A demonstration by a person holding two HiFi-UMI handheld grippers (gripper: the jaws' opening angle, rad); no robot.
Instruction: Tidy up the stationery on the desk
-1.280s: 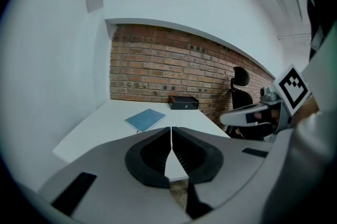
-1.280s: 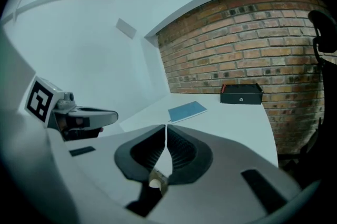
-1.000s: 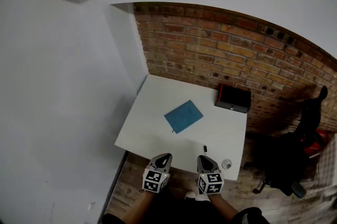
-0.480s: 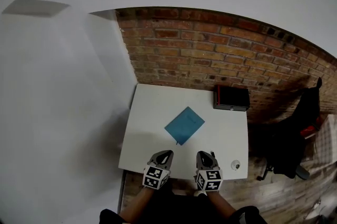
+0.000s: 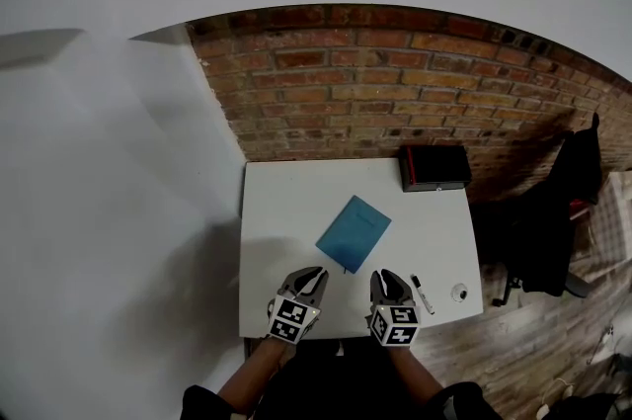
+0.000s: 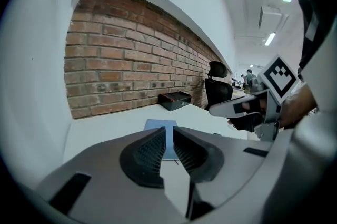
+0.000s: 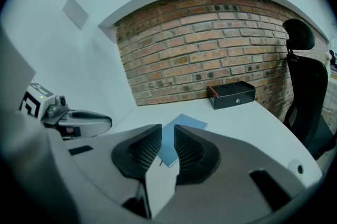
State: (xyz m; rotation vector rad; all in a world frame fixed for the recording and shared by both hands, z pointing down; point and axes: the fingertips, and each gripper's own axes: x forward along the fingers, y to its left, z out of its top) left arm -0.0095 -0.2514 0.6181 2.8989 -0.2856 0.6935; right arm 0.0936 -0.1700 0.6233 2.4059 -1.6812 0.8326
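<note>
Head view: white worktop (image 5: 286,210) set against a brick wall (image 5: 395,82). The blue notebook (image 5: 354,232) lies flat near the middle, with a black box (image 5: 434,168) at the far right corner. A marker pen (image 5: 422,294) and a small round item (image 5: 459,292) lie near the right front edge. The left gripper (image 5: 312,274) and right gripper (image 5: 383,276) hover side by side over the front edge, with the notebook just beyond the 2. Left gripper view: jaws together but for a thin slit, nothing between; notebook ahead. Right gripper view: jaws slightly apart, just been opening, nothing between; notebook ahead, box beyond.
</note>
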